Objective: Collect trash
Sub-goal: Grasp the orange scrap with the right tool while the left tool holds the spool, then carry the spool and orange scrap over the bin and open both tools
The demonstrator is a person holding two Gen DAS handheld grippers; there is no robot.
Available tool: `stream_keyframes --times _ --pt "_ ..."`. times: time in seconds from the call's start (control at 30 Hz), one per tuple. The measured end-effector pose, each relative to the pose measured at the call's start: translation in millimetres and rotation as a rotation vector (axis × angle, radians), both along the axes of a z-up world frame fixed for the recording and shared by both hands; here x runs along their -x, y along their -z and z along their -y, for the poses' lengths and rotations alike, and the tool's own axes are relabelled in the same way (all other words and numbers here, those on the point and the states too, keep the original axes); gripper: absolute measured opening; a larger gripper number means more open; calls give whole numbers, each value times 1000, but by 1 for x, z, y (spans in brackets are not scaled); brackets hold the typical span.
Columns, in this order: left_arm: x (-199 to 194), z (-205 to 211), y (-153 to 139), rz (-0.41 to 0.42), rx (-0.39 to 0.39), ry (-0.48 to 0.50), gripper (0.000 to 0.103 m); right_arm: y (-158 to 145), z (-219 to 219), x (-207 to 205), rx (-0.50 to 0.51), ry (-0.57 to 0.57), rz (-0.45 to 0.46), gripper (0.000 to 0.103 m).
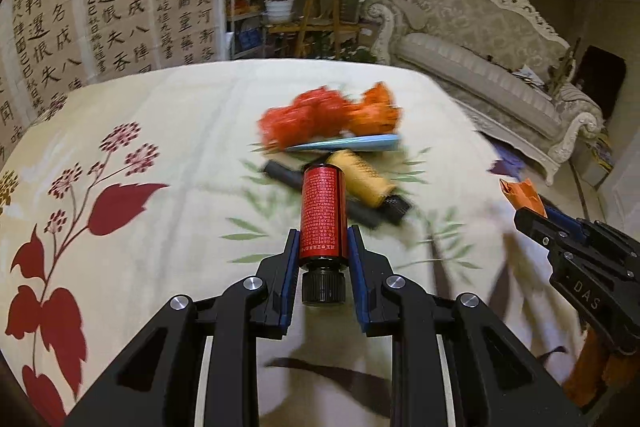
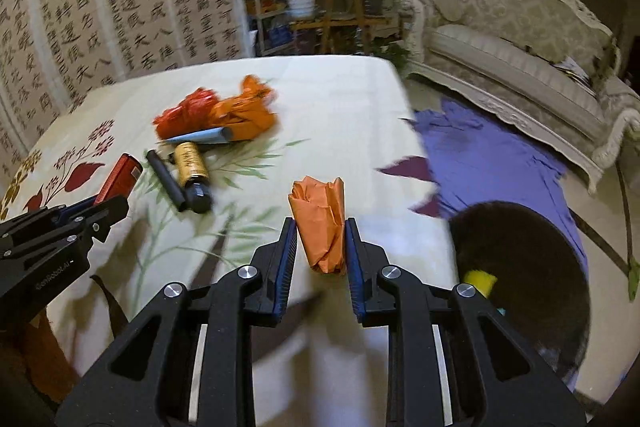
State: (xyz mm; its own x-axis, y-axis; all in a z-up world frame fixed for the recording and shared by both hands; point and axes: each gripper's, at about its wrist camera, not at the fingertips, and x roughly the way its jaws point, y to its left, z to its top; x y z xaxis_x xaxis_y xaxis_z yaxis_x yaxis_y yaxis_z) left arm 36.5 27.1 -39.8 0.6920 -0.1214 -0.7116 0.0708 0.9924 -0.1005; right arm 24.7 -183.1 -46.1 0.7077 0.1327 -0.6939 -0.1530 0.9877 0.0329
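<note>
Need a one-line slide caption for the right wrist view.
Right gripper clamps crumpled orange paper above the floral tablecloth; dark bin waits below right.

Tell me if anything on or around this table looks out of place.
A small heap of litter lies mid-tablecloth: crumpled orange wrappers, a yellow bottle on its side, a black tube. On the floor, purple cloth lies rumpled beside the dark bin.

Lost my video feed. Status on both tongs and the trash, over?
Left tongs shut on red bottle. Right tongs shut on orange wrapper. More trash on the table. Bin at right, path clear.
</note>
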Motion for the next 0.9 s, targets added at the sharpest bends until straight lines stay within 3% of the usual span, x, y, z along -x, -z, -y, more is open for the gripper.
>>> stream_keyframes --times 0.4,0.9 --pt "9 102 -13 56 11 197 25 -7 89 36 29 228 68 24" --pt "-4 200 -9 82 -24 360 25 7 151 39 28 350 92 24"
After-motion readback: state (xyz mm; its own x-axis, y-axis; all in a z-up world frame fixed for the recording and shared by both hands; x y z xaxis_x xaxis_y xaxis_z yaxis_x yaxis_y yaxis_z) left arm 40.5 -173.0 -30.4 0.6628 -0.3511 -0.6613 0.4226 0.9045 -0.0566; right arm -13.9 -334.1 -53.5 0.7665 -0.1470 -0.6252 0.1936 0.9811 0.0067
